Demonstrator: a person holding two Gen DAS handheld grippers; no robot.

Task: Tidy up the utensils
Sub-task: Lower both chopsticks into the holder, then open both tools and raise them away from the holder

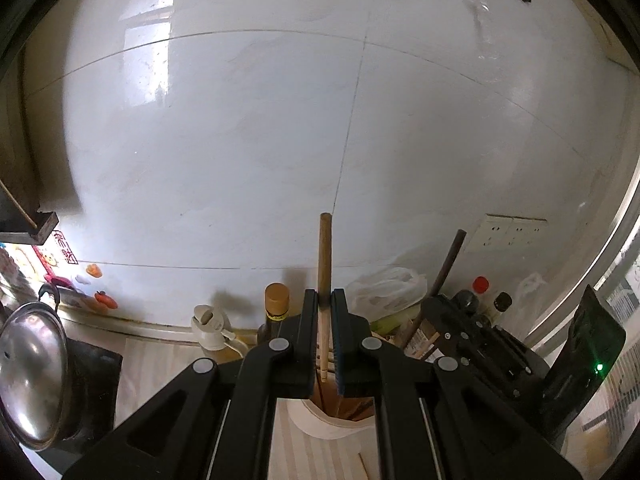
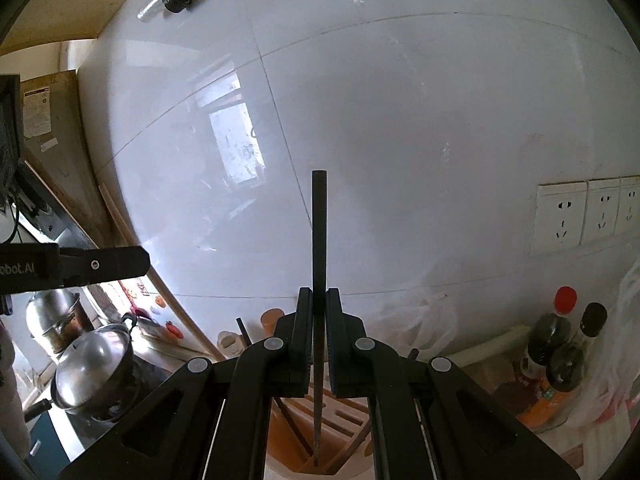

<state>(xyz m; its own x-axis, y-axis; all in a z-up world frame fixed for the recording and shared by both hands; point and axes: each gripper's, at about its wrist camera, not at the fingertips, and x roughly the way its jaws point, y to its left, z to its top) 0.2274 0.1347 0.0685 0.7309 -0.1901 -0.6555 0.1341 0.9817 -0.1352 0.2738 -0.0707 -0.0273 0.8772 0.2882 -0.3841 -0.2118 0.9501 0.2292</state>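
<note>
lowering both upright, the left gripper (image 1: 325, 312) clamps a wooden chopstick (image 1: 324, 264), the right gripper (image 2: 319, 320) a dark chopstick (image 2: 319, 240); keep tips over the holder (image 2: 340, 420) slots, then release gently.

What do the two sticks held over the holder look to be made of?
Left gripper: light brown chopstick, apparently unvarnished wood or bamboo; matte, grainy, paler lower down. Right gripper: thin black chopstick, dark matte, possibly lacquered wood or plastic; unclear.

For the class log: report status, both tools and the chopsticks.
Left tool shut on wooden chopstick. Right tool shut on dark chopstick. Both over holder. Nothing blocking.
</note>
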